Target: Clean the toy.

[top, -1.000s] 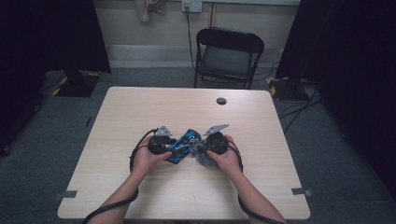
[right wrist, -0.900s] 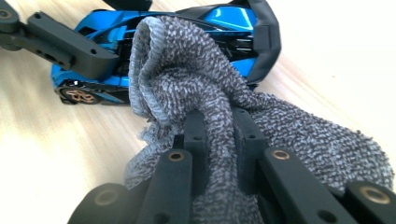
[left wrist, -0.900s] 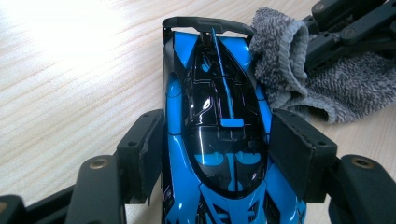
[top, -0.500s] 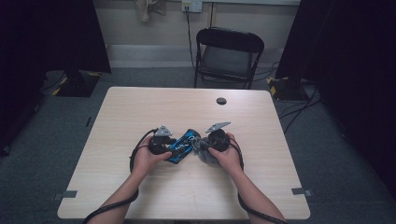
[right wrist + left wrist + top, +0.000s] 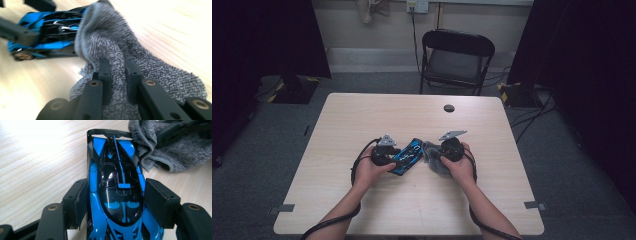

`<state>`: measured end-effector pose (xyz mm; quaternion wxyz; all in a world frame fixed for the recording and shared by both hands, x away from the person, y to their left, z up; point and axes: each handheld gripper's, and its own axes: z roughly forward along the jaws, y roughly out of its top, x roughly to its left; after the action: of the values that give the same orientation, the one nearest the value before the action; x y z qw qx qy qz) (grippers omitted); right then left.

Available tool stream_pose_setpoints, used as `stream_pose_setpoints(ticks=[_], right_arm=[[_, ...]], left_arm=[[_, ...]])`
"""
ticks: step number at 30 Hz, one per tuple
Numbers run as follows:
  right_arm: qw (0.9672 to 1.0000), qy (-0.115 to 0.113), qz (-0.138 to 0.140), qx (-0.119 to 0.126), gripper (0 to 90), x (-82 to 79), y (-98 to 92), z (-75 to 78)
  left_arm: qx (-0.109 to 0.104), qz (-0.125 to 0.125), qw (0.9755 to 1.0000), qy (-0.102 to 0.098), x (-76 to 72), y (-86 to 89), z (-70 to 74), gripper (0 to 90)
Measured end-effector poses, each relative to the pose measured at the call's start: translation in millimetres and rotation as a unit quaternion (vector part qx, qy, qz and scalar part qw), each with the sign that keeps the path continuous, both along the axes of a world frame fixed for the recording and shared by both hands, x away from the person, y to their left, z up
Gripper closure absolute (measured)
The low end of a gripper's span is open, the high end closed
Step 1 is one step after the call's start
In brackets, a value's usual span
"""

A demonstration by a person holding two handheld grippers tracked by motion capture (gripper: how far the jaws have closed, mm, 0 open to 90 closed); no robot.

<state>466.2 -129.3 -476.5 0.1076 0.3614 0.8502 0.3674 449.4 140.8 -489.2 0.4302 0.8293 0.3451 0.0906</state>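
Toy car [image 5: 117,192], blue and black, sits clamped in the left hand-held gripper [image 5: 116,202] while the right hand-held gripper [image 5: 117,75], pinching a grey cloth [image 5: 140,62], wipes its end; next, likely strokes along the body.

A recording studio or lab: black curtains [image 5: 267,40], lone table [image 5: 362,115], folding chair [image 5: 455,60], floor cables [image 5: 532,117]
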Motion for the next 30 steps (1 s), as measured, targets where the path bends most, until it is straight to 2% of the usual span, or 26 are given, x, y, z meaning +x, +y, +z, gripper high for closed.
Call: stream_pose_setpoints(ticks=[5,10,14,20,22,30], right_arm=[[0.9993,-0.010,0.036,0.009,79.0,-16.3,2.6,8.9],[0.9965,-0.015,0.081,0.011,79.1,-37.2,13.1,17.1],[0.9926,-0.013,0.121,0.010,79.1,-55.8,25.9,15.8],[0.9842,-0.012,0.176,-0.016,79.0,-73.4,50.9,6.8],[0.9827,-0.012,0.183,-0.023,79.0,-73.7,56.7,3.5],[0.9836,-0.002,0.180,0.002,79.0,-63.0,69.2,-4.2]], left_arm=[[0.000,-0.001,1.0000,-0.001,0.2,-0.1,0.1,36.6],[0.001,0.000,1.0000,-0.001,0.3,-0.4,0.2,36.5],[0.002,0.000,1.0000,-0.001,0.3,-0.4,0.3,36.6],[-0.002,0.002,1.0000,-0.001,-0.1,-0.6,0.0,36.5],[0.000,0.001,1.0000,-0.001,-0.2,-0.1,-0.1,36.6],[0.000,0.002,1.0000,-0.002,-0.5,0.0,-0.3,36.5]])
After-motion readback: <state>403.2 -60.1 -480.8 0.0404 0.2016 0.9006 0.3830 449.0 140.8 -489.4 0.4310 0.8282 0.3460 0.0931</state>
